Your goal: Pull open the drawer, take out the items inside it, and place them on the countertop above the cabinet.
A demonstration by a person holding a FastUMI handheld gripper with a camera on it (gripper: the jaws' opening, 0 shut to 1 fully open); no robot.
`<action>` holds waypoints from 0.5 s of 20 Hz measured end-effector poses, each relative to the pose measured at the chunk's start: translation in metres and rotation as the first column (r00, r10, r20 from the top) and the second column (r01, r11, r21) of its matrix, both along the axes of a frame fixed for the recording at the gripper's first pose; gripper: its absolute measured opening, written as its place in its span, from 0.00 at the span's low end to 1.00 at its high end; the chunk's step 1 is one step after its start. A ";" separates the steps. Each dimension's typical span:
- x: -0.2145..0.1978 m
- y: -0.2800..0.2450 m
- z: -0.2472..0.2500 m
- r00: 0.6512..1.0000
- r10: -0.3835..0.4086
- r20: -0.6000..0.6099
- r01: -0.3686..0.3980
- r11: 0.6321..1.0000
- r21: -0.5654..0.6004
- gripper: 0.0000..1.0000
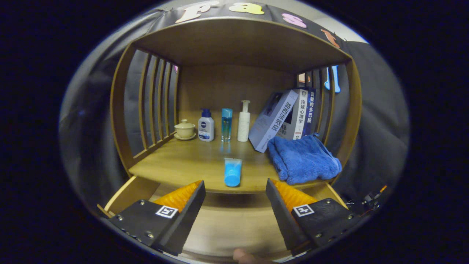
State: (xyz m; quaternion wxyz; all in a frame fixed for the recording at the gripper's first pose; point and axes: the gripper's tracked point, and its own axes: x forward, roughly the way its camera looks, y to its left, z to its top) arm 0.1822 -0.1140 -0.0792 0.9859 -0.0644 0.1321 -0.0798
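Gripper spread wide, holding nothing, poised over pulled-out drawer. Blue tube lying on countertop just beyond fingertips, near front edge. Further back: lidded cup, three bottles, leaning books, blue towel at right

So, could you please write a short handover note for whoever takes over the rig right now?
Gripper: open, holding nothing, fingers spread over the pulled-out drawer.
Blue tube: lying on the countertop near its front edge, just ahead of the fingers.
Also on the countertop: blue towel, books, three bottles and a lidded cup at the back.
Done: drawer open; the tube appears placed.
Left: the drawer floor between the fingers looks bare, but its near part is hidden, so check for remaining items.
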 end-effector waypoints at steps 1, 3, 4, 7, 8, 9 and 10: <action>-0.010 0.009 0.005 0.999 0.029 0.015 -0.030 0.999 0.011 0.99; -0.033 0.022 0.017 0.995 0.070 0.064 -0.070 0.998 0.003 0.98; -0.044 0.024 0.022 0.993 0.078 0.092 -0.078 0.997 -0.002 0.99; -0.072 0.024 0.027 0.981 0.093 0.172 -0.080 0.994 -0.079 0.98; -0.081 0.023 0.022 0.979 0.102 0.177 -0.084 0.991 -0.107 0.98; -0.089 0.024 0.016 0.978 0.108 0.178 -0.087 0.989 -0.122 0.98; -0.096 0.020 0.008 0.978 0.101 0.184 -0.078 0.989 -0.129 0.98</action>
